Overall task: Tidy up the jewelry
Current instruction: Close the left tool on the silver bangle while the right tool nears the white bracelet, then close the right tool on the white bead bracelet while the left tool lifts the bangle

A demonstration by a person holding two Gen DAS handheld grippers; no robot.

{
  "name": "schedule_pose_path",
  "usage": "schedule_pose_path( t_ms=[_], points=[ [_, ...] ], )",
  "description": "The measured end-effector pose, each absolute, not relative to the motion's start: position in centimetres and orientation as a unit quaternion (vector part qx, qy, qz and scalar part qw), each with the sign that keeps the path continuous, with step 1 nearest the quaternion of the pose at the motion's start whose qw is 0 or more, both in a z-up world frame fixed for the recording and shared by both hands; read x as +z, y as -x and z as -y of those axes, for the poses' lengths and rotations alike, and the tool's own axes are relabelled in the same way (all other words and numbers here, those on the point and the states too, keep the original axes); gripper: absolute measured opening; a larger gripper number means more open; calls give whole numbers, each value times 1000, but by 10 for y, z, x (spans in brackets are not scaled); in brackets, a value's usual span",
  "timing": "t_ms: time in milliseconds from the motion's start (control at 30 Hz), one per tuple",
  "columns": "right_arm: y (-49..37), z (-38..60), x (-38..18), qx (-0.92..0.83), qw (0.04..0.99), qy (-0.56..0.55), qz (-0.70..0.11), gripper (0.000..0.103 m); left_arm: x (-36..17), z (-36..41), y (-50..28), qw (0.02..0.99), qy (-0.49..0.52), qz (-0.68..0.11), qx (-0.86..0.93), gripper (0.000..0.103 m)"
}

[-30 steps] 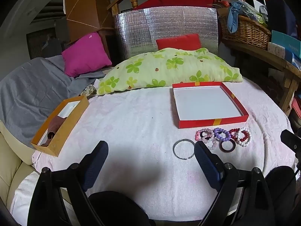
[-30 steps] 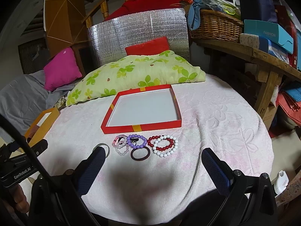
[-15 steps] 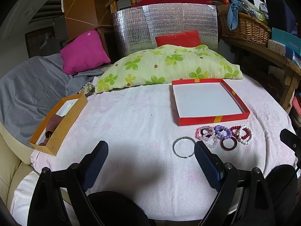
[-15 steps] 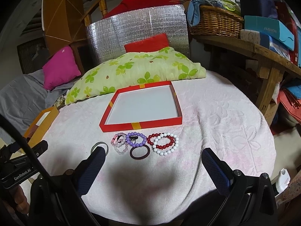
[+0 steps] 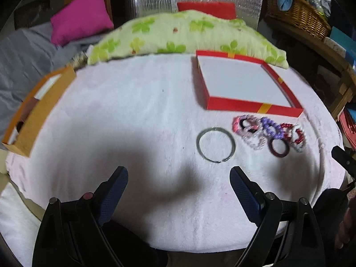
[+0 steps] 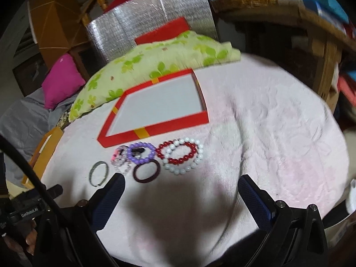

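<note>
Both hand-held grippers, left (image 5: 178, 175) and right (image 6: 181, 183), hover spread and empty over the worktop (image 6: 255, 122). Only the left view shows the silver bangle (image 5: 215, 145) whole and the orange box (image 5: 37, 113) open; the right view shows the white bead bracelet (image 6: 184, 155) clearly.

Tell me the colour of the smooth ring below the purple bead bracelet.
Dark maroon; the ring shows best in the right wrist view.

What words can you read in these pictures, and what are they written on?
"GenRobot.AI": white letters on the black body of the left gripper, seen at the lower left of the right wrist view.
The blue boxes on the wooden shelf at the upper right are too blurred to read.
Nothing readable shows on the red box, the orange box or the bracelets.
</note>
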State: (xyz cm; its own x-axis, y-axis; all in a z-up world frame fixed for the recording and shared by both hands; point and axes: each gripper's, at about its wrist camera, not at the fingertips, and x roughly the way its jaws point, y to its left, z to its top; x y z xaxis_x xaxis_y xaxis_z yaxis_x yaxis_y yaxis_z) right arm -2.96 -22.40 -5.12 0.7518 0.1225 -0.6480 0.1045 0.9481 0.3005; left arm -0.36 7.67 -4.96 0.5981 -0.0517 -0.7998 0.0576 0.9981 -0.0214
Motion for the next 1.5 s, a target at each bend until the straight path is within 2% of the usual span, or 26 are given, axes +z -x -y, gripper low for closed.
schedule_pose_path(
  t_ms=[167, 400, 733, 767, 867, 933, 1000, 1033, 1067, 1133, 1300, 1367, 1500],
  points=[
    [2, 225, -71, 10, 915, -152, -374, 88, -65, -79, -12, 891, 3, -452, -48, 93],
    [-27, 218, -97, 12, 898, -135, -419, 87, -81, -69, -38, 886, 19, -455, -88, 93],
    [-49, 201, -107, -3, 908, -73, -412, 88, -100, -51, -58, 878, 40, -463, -118, 93],
    [-49, 199, -107, -6, 911, -66, -406, 85, -102, -49, -59, 877, 36, -464, -116, 93],
    [-47, 199, -107, -13, 916, -58, -396, 66, -103, -40, -56, 881, 9, -458, -118, 93],
    [-46, 204, -106, -14, 918, -66, -392, 60, -105, -37, -56, 882, -1, -457, -118, 93],
    [-44, 209, -104, -16, 918, -79, -387, 49, -106, -36, -56, 883, -9, -455, -117, 92],
    [-43, 211, -104, -15, 919, -85, -386, 48, -105, -36, -55, 884, -12, -452, -117, 85],
    [-42, 214, -104, -12, 918, -95, -384, 47, -105, -36, -55, 885, -14, -450, -118, 73],
    [-41, 217, -103, -9, 917, -107, -384, 44, -104, -36, -55, 887, -16, -445, -122, 59],
    [-38, 222, -99, 1, 916, -132, -380, 31, -100, -37, -51, 892, -17, -431, -131, 57],
    [-36, 224, -97, 3, 915, -140, -378, 31, -97, -38, -48, 897, -20, -421, -133, 57],
    [-33, 230, -94, 3, 914, -154, -376, 24, -92, -39, -44, 903, -22, -406, -137, 57]
  ],
)
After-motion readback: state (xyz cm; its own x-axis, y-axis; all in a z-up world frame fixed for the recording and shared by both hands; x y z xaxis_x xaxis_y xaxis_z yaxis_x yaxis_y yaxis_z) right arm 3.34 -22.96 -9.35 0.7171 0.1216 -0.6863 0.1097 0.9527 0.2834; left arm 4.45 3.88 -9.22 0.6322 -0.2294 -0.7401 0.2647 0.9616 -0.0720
